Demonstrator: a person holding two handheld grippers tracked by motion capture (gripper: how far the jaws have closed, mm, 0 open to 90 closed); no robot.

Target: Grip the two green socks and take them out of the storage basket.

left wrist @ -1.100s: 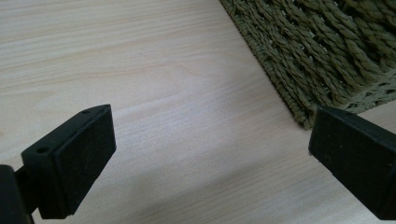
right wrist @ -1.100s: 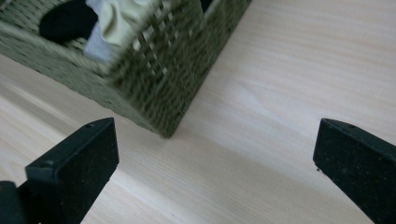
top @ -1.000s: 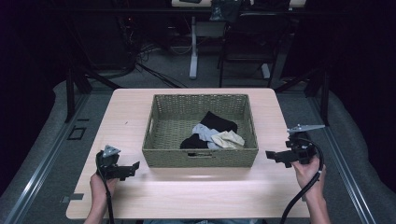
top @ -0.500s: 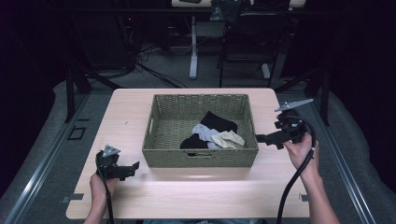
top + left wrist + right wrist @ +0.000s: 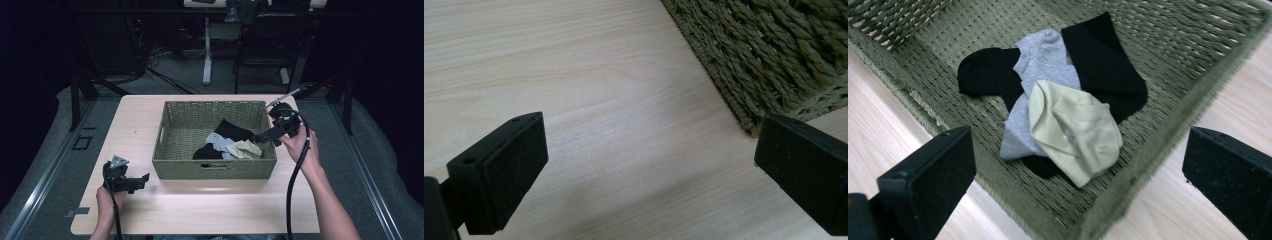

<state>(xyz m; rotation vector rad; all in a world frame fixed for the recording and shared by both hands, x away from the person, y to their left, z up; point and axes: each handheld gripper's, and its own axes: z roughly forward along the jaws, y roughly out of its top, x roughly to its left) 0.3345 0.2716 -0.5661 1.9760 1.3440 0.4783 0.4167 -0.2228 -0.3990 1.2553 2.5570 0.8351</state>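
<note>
A green woven basket [image 5: 172, 122] stands in the middle of the wooden table. Inside it, toward the right, lie a cream sock [image 5: 244, 149] [image 5: 1075, 131], a grey sock [image 5: 218, 142] [image 5: 1040, 70] and black socks [image 5: 232, 130] [image 5: 1105, 62] in a loose pile. My right gripper [image 5: 260, 137] hangs open over the basket's right rim, pointing in at the pile, with nothing between its jaws. My left gripper [image 5: 142, 180] rests open near the table's front left, just outside the basket's front left corner [image 5: 769, 65].
Bare table top [image 5: 210, 205] runs along the front of the basket and to its left. A cable [image 5: 292, 190] trails from the right gripper down along the forearm. Chairs and desk legs stand on the dark floor beyond the table.
The right hand has lifted and carried its gripper from the table's right edge up and inward, over the basket's right rim. The left gripper has stayed where it was.
</note>
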